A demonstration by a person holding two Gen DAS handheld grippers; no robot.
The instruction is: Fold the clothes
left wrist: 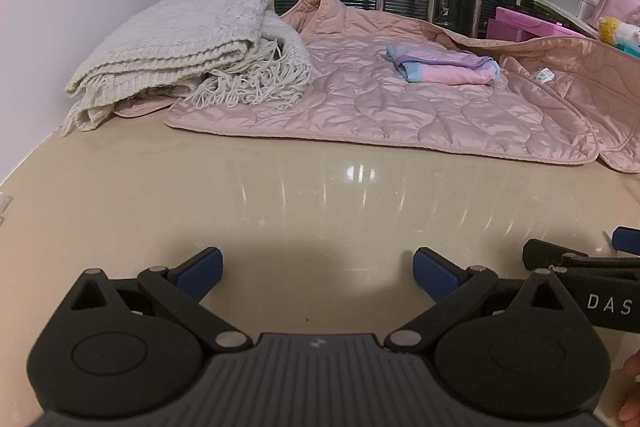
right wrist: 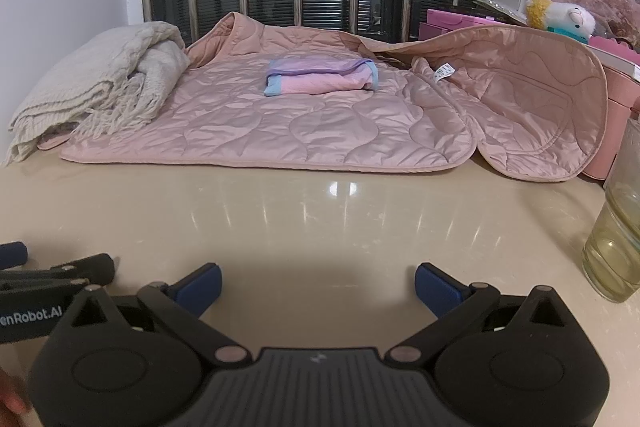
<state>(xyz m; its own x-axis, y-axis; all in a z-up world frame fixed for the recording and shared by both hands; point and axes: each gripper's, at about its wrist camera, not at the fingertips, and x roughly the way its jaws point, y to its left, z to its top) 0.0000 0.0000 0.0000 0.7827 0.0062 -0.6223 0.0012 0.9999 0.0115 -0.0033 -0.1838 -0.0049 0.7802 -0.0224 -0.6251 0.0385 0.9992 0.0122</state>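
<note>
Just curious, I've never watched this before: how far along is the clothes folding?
Done: a small pink-and-blue cloth sits folded on the quilted pink jacket, and a cream knit lies folded beside it. In hand: nothing; the left hand-held gripper and right hand-held gripper hang open over bare tabletop. Left: the jacket, spread unfolded.

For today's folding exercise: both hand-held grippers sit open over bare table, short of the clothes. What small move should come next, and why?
Probably move the right hand-held gripper forward toward the small folded cloth to lift it off. It lies on top of the pink quilted jacket, which is still spread out unfolded, and both grippers are open and empty.
</note>
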